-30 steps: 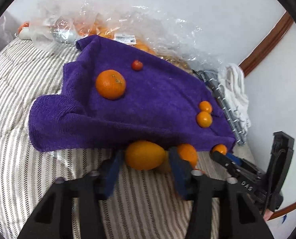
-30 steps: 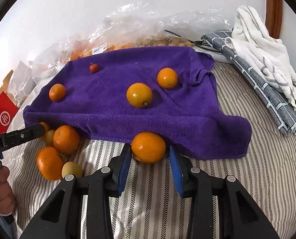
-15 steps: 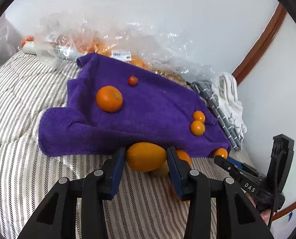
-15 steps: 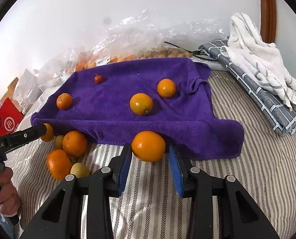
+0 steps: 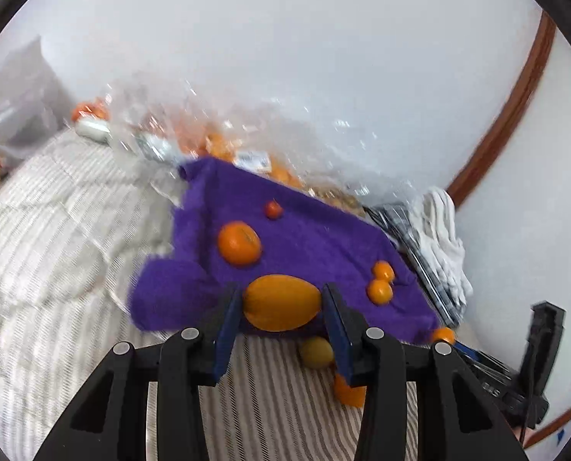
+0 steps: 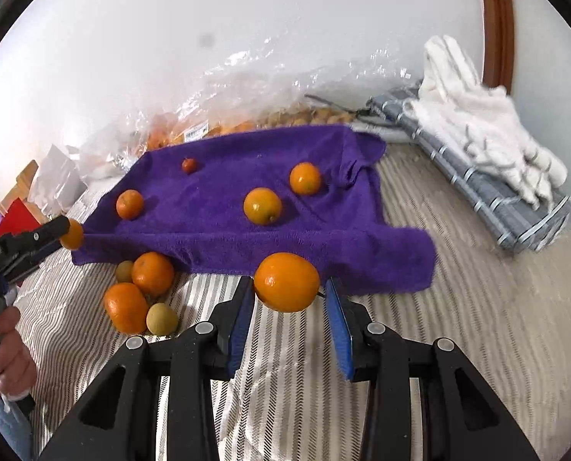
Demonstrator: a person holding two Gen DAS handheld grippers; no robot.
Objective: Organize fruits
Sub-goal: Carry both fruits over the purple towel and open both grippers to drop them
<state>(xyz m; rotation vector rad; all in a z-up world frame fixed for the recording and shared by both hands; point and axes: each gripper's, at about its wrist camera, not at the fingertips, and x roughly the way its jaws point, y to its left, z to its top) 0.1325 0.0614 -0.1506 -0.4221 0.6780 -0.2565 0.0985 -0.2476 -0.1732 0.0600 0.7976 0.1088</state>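
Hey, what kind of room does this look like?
Probably a bedroom: the fruit sits on a purple towel spread over a striped quilt, with folded towels stacked by the wall.

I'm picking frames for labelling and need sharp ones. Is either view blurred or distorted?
Left wrist: motion-smeared striped bedding and plastic bags; held orange stays sharp. Right wrist: crisper, slight smear at the bedding's right. Both show fisheye bending and dark corners.

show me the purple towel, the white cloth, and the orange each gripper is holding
purple towel (image 6: 216,223): right wrist view, bare middle.
white cloth (image 6: 477,123): right wrist view, centre.
left gripper's orange (image 5: 282,302): left wrist view, middle.
right gripper's orange (image 6: 286,281): right wrist view, middle.
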